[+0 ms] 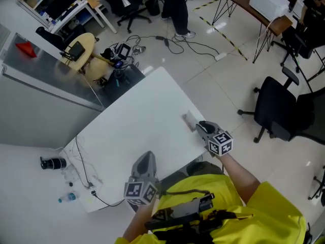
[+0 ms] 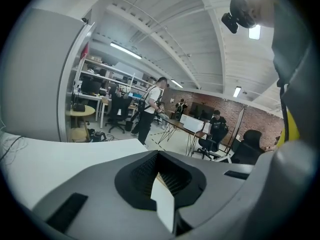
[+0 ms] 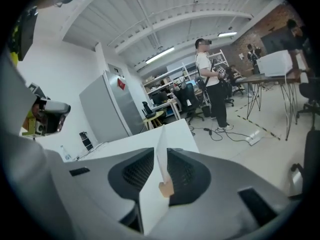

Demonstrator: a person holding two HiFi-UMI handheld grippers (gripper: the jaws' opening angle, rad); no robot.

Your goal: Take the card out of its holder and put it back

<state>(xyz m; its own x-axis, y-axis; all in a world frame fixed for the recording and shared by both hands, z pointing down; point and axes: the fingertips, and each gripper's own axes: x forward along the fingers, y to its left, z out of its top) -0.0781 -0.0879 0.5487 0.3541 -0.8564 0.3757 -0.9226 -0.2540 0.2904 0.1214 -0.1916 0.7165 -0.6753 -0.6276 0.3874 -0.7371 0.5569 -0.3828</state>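
Though unclear overhead, card (image 3: 161, 151) between fingers (image 3: 189, 176)

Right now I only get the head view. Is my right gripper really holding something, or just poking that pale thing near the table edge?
Observer: It is holding. In the right gripper view, the right gripper has its jaws shut on a thin white card, seen edge-on.
Operator: Does it stick out?
Observer: Yes, it pokes out past the jaws, and a small tan bit sits against it lower down.
Operator: What about my left one?
Observer: In its own view, the left gripper has its jaws drawn together. A white sliver shows low between the pads. I cannot tell what it is.
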